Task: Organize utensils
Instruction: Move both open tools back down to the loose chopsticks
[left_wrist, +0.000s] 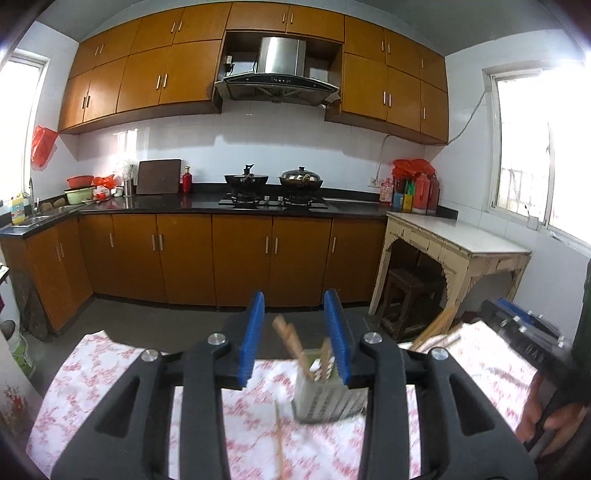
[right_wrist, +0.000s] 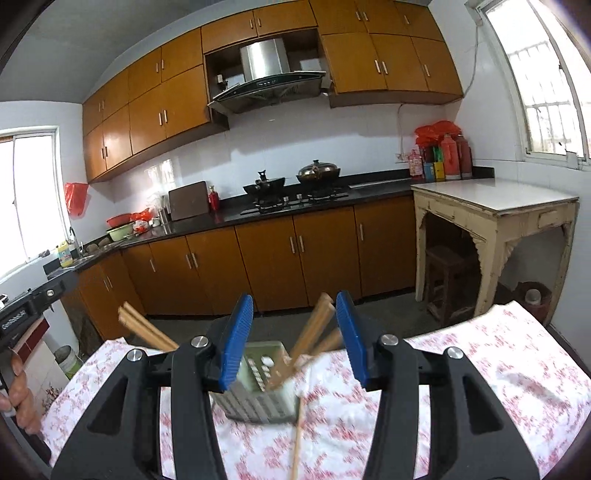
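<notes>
A pale green slotted utensil holder (left_wrist: 325, 391) stands on the floral tablecloth (left_wrist: 110, 380) and holds several wooden chopsticks (left_wrist: 290, 341). My left gripper (left_wrist: 295, 332) is open and empty above the holder. A loose chopstick (left_wrist: 277, 439) lies on the cloth in front of the holder. In the right wrist view the holder (right_wrist: 264, 384) sits below my open, empty right gripper (right_wrist: 295, 332), with chopsticks (right_wrist: 314, 328) leaning out of it and a loose chopstick (right_wrist: 296, 443) on the cloth. More chopsticks (right_wrist: 146, 330) stick out at the left.
The other gripper and a hand (left_wrist: 546, 413) are at the right of the left wrist view. Beyond the table are brown kitchen cabinets (left_wrist: 240, 258), a stove with pots (left_wrist: 273, 184) and a cream side table (left_wrist: 454, 236) with a stool under it.
</notes>
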